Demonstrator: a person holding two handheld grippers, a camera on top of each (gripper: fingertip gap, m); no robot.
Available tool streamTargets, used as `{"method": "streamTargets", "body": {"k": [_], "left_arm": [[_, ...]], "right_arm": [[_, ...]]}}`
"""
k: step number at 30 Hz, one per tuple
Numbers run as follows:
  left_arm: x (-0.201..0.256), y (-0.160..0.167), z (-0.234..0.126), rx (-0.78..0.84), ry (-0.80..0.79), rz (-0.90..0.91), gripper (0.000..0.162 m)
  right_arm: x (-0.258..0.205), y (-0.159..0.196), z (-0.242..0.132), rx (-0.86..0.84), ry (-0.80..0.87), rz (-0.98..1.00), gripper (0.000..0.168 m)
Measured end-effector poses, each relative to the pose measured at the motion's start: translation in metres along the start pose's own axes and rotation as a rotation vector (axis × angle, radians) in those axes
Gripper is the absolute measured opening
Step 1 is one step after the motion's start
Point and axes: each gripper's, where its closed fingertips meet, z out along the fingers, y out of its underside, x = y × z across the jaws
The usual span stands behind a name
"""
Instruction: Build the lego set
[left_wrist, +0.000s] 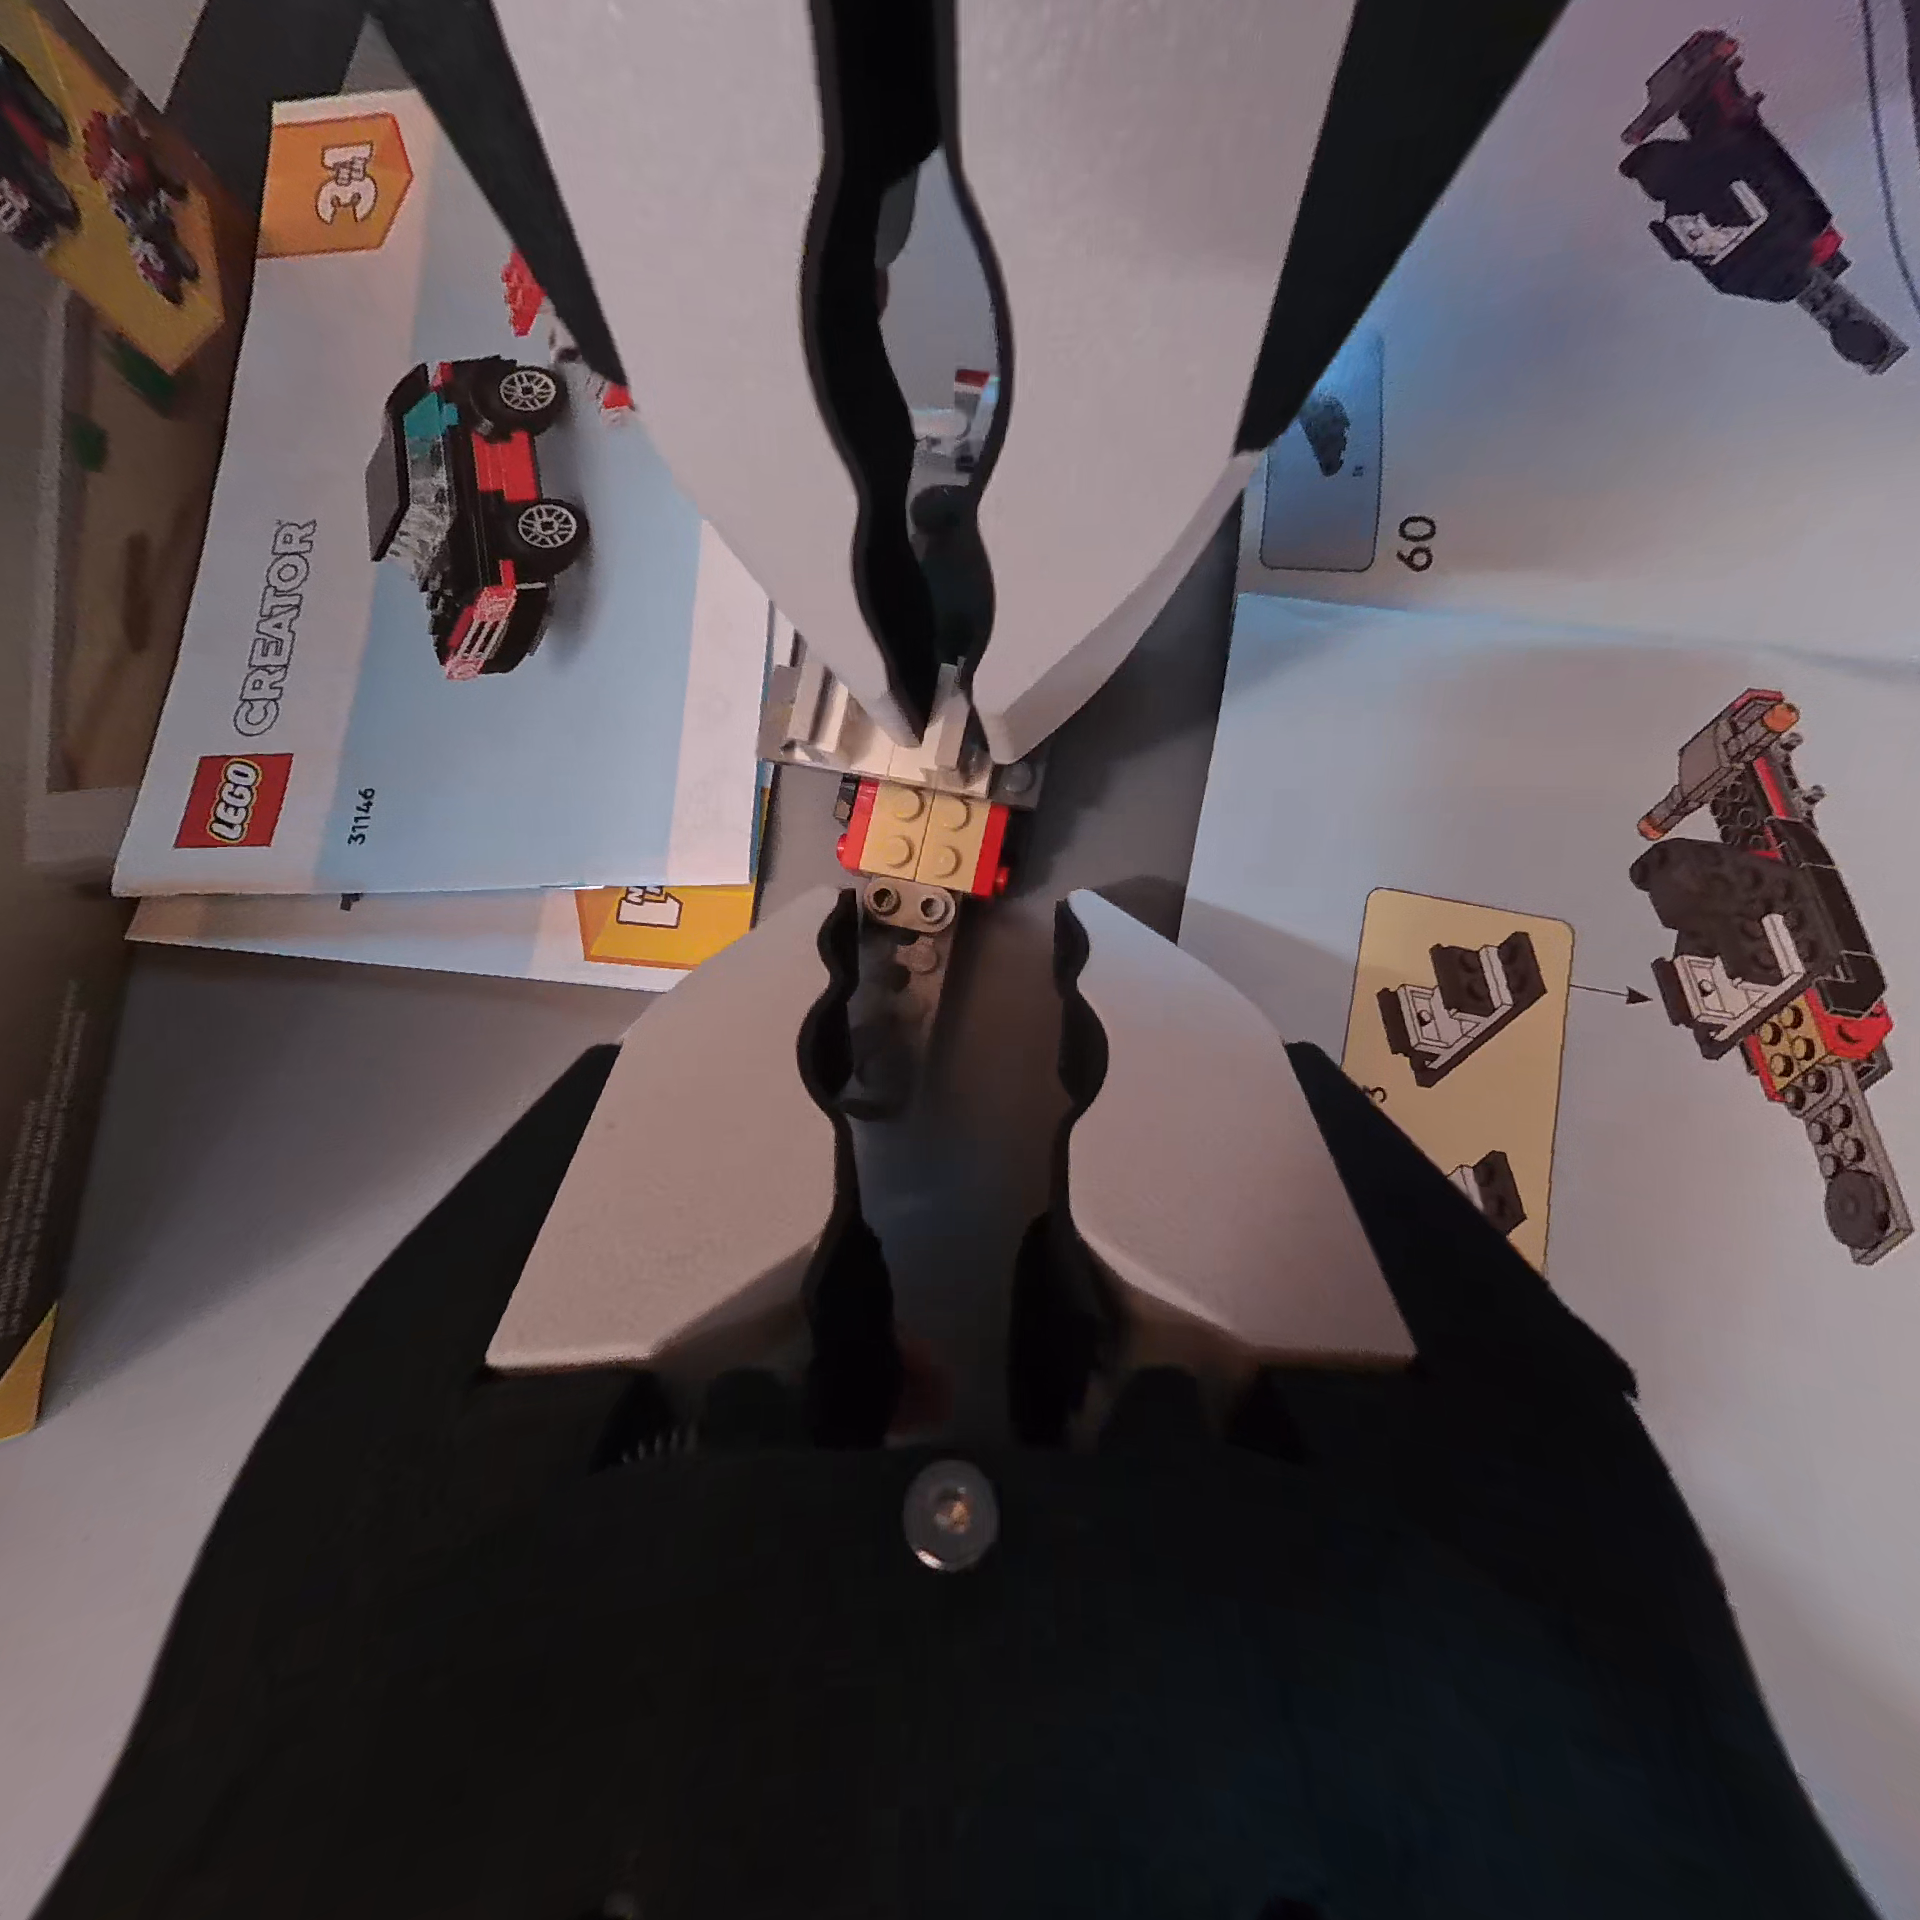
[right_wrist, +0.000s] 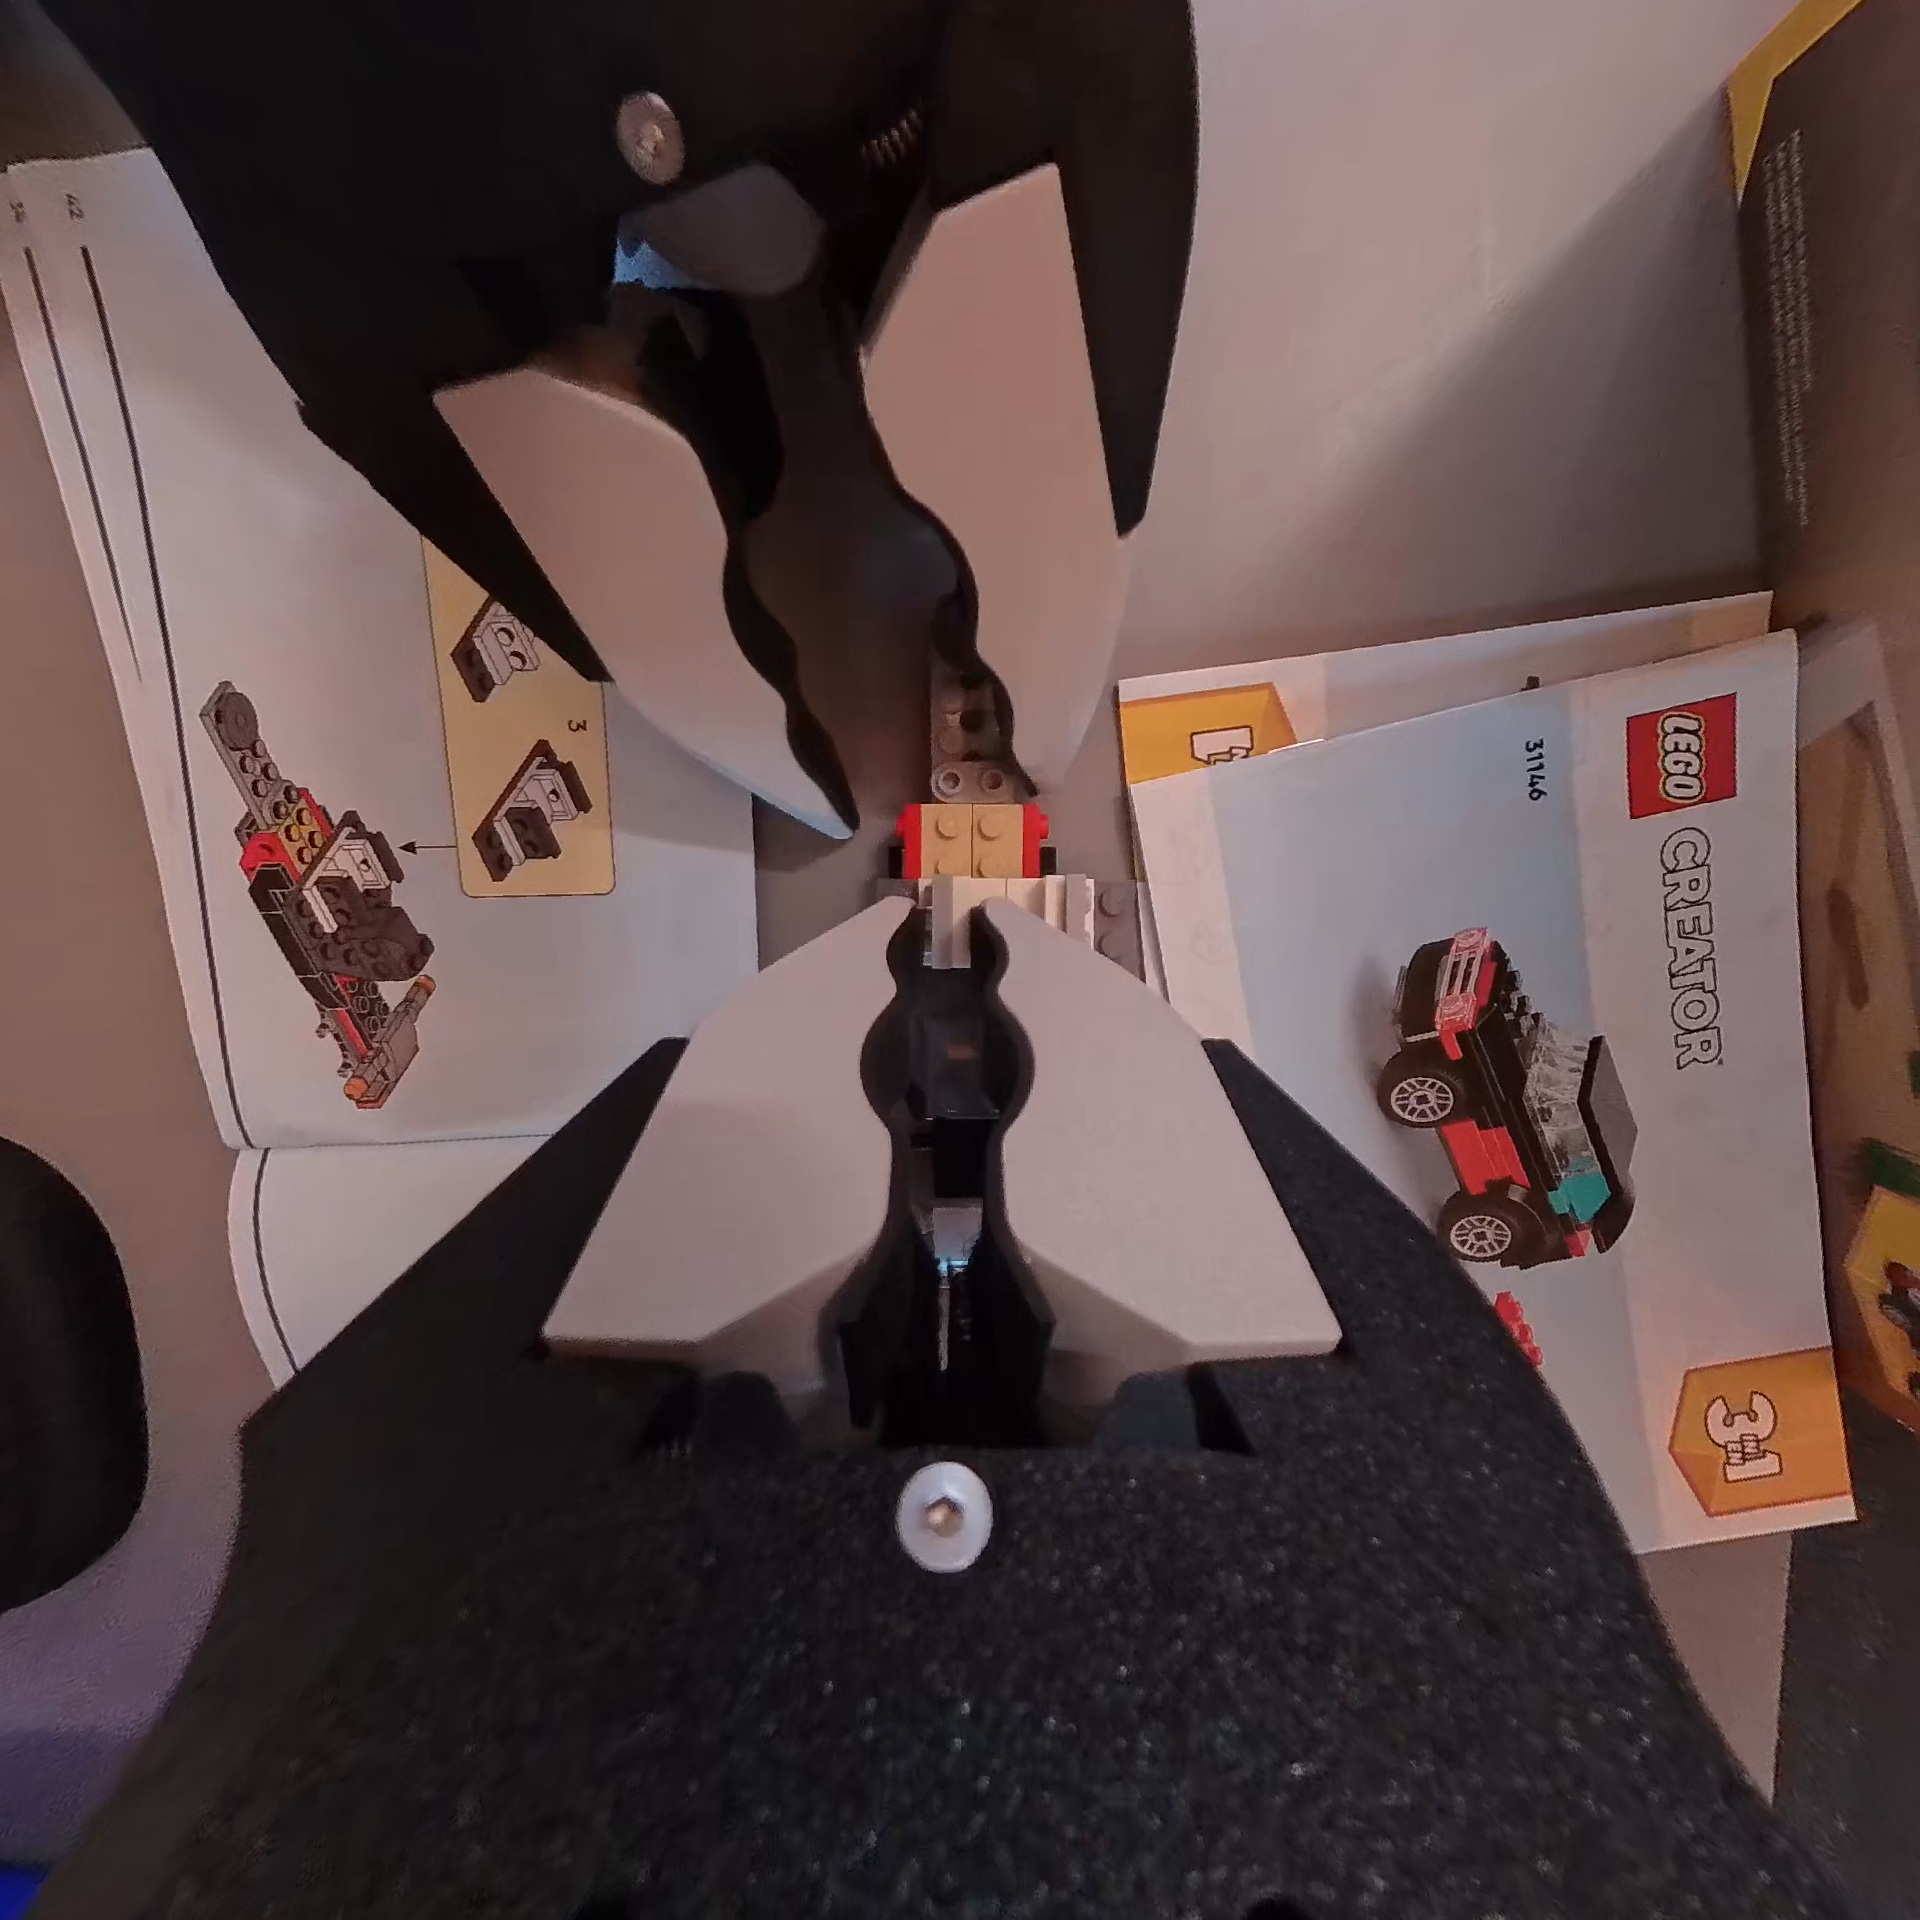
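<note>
While the two tools face each other tip to tip over the pale table (left_wrist: 312, 1195), I have the half-built model (left_wrist: 928, 840) pinched between them. My left gripper (left_wrist: 940, 935) is narrowed onto the grey studded tail of the build, and the right gripper (right_wrist: 951, 920) is closed down on the white bracket piece (right_wrist: 951, 920) at the other end, where it meets the tan and red bricks. In the left wrist view the right one comes in from the far side, pointing steeply toward the camera; in the right wrist view the left one does the same, canted a little to the left.

I judge the model light and rigid but brittle at its joints: the thin tail plate would snap off under a twist, and smooth plastic can slide in the pads. Holding low on the solid red block seems safer than out on the tail.

An open instruction booklet (left_wrist: 1558, 831) lies to the right in the left view, and a closed manual (left_wrist: 436, 582) to the left
</note>
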Motion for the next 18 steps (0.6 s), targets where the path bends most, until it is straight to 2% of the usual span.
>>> {"method": "streamTargets", "body": {"k": [18], "left_arm": [[0.0064,0.0052,-0.005,0.031,0.021,-0.05,0.028]], "right_arm": [[-0.0053,0.0036,-0.0013,-0.081,0.038,-0.02,0.009]]}}
